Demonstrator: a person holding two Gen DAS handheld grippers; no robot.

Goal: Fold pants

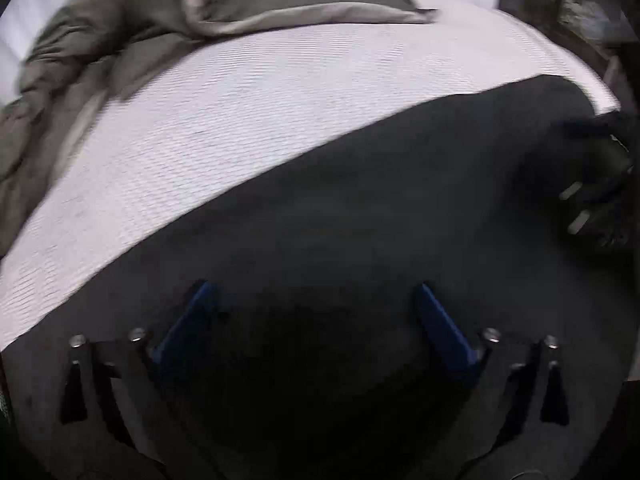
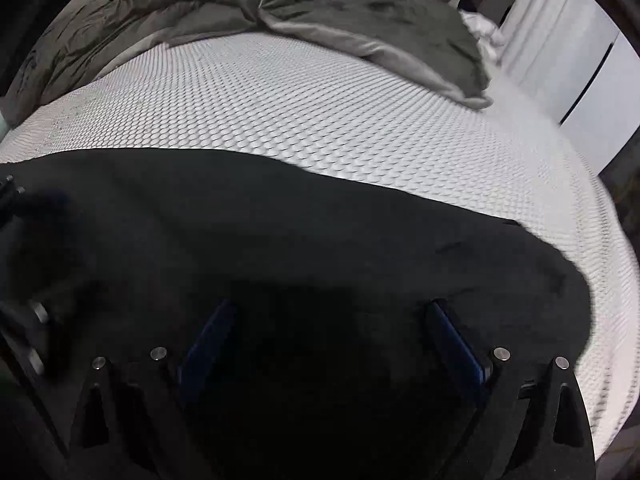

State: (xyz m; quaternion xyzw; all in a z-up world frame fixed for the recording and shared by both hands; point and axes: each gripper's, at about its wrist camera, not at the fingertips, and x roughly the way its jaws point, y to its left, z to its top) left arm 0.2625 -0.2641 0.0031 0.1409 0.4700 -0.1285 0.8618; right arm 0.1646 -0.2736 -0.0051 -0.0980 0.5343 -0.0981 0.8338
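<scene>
The black soft fabric pants (image 1: 360, 208) lie flat on the white textured mattress (image 1: 248, 112). A crumpled grey-green blanket (image 2: 360, 12) lies at twelve o'clock. Left hand-held gripper (image 1: 314, 300) and right hand-held gripper (image 2: 332, 316) gape wide, empty. No readable writing.

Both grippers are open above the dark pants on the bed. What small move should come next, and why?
Probably lower both and close on the cloth: the left gripper and right gripper stand open with nothing between their fingers, above the pants lying flat on the mattress.
</scene>
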